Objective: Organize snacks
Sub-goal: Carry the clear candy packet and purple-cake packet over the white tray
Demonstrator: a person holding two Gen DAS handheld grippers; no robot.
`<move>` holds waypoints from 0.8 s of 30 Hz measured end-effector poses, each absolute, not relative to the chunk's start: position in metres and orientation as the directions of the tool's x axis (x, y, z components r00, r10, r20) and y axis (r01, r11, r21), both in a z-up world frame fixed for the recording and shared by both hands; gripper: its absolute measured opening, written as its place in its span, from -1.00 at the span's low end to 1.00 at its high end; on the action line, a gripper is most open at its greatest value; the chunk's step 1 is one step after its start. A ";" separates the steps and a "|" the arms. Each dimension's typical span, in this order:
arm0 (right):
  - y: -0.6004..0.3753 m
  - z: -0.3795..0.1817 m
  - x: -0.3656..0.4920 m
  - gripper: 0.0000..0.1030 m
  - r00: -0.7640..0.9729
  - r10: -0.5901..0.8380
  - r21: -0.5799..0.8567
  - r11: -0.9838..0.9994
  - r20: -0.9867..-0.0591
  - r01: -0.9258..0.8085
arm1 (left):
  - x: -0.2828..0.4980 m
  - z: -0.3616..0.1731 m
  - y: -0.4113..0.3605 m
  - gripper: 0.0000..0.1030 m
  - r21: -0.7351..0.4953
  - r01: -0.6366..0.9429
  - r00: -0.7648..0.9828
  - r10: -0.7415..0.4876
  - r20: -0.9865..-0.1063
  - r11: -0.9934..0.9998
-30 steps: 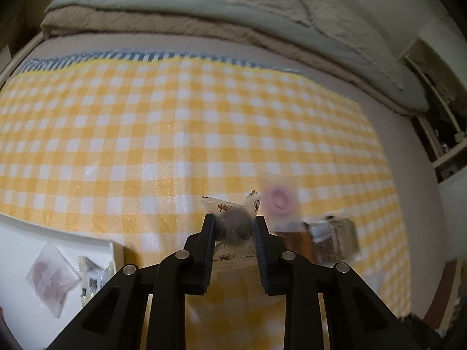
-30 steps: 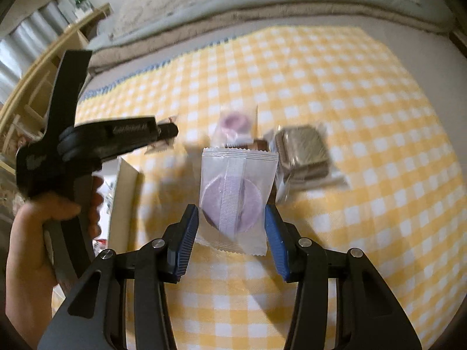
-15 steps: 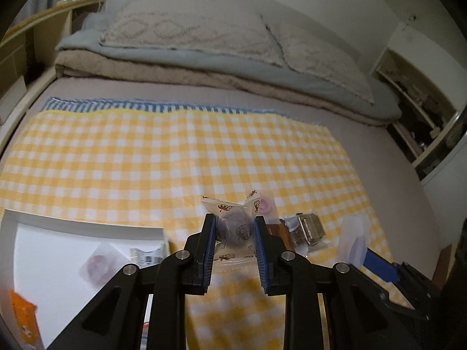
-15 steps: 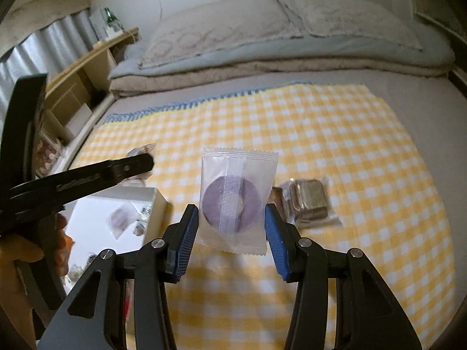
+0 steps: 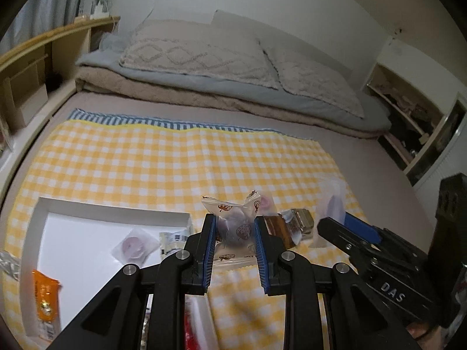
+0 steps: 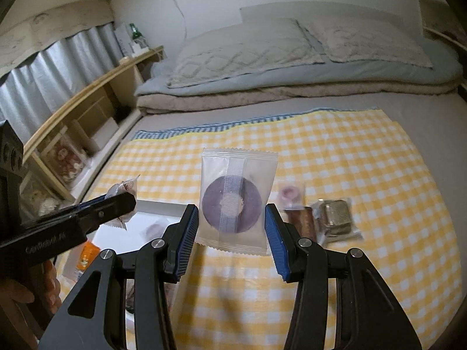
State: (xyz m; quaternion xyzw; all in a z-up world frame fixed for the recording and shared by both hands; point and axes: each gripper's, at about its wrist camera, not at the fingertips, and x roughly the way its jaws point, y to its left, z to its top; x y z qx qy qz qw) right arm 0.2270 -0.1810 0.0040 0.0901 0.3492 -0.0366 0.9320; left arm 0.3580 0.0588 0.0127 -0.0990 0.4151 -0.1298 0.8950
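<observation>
Snacks are in both grippers at this moment. Nearest, the left gripper (image 5: 235, 229) is closed tight on a small clear packet with brown print (image 5: 233, 218) and holds it above the near edge of the yellow checked cloth (image 5: 175, 160). The right gripper (image 6: 232, 220) is closed partway on a clear packet with a dark ring-shaped snack (image 6: 237, 201), also lifted off the cloth. A little further, the white tray (image 5: 113, 210) already has a pink ring packet (image 5: 134, 243), an orange packet (image 5: 46, 297) and one more small packet inside, so I judge the sorting is well begun. Beyond, three packets lie close together on the cloth: a pink ring one (image 6: 290, 194), a brown bar (image 6: 303, 220) and a wafer packet (image 6: 335, 213). These and the two held ones are left.
</observation>
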 end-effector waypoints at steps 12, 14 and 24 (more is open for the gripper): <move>-0.128 0.002 0.230 -0.08 0.748 0.087 0.149 0.989 -0.658 0.015 | 0.287 0.040 0.134 -0.51 -0.224 0.102 0.674 -0.233 -0.701 0.969; -0.116 -0.001 0.233 -0.08 0.740 0.106 0.153 0.988 -0.664 -0.004 | 0.279 0.039 0.149 -0.51 -0.221 0.079 0.671 -0.216 -0.710 0.972; -0.058 -0.022 0.251 -0.07 0.684 0.177 0.155 0.983 -0.708 -0.094 | 0.266 0.031 0.204 -0.51 -0.231 0.003 0.627 -0.181 -0.758 0.973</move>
